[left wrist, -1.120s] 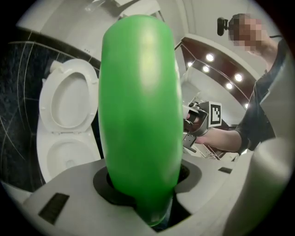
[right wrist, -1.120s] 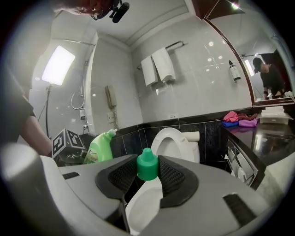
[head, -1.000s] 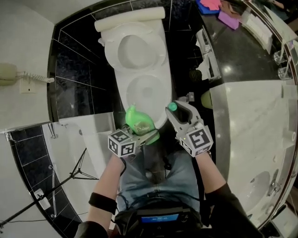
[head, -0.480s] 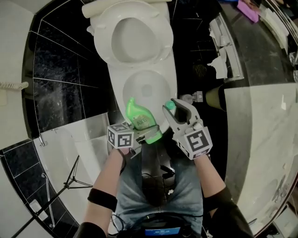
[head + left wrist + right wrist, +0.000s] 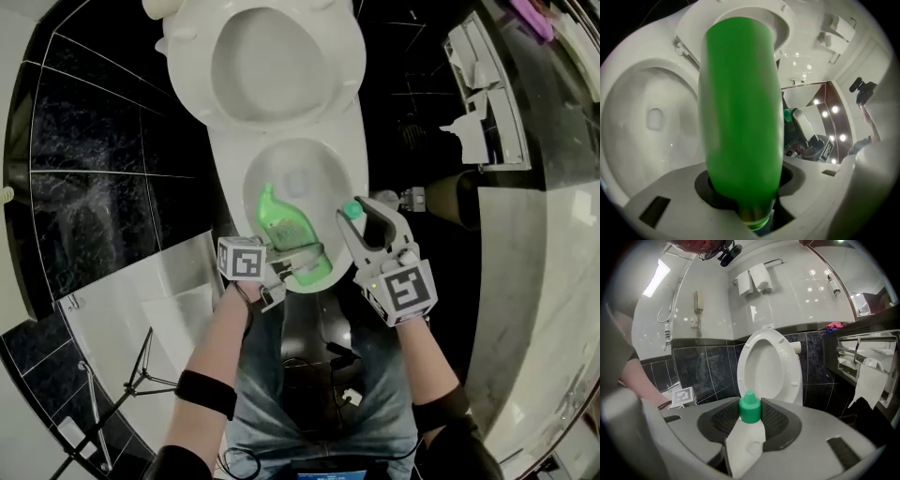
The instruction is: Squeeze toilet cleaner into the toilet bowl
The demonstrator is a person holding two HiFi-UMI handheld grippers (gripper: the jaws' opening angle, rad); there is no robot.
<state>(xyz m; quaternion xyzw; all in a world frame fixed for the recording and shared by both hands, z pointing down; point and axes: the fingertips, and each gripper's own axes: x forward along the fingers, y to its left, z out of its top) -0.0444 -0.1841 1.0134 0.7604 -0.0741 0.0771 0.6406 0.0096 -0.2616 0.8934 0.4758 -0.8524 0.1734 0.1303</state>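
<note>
A green toilet cleaner bottle [image 5: 286,230] hangs over the front of the white toilet bowl [image 5: 354,159], its bent neck pointing towards the water. My left gripper [image 5: 307,259] is shut on the bottle's body; in the left gripper view the bottle [image 5: 740,117] fills the middle, with the bowl [image 5: 651,122] behind it. My right gripper [image 5: 361,217] stands just right of the bottle, at the bowl's front rim, shut on a small green cap [image 5: 351,211]. The cap [image 5: 750,408] sits between the black pads [image 5: 776,420]. The seat and lid [image 5: 764,366] stand raised.
A paper holder with hanging sheets [image 5: 478,75] is on the dark wall at the right. A white ledge [image 5: 159,291] and a tripod [image 5: 112,394] lie at the left. A wall phone [image 5: 698,301] and paper rolls [image 5: 757,277] hang behind the toilet.
Both grippers have sunk towards the bowl. The bottle, which was in front of the rim, now hangs over the bowl's opening, and the cap has come down beside it.
</note>
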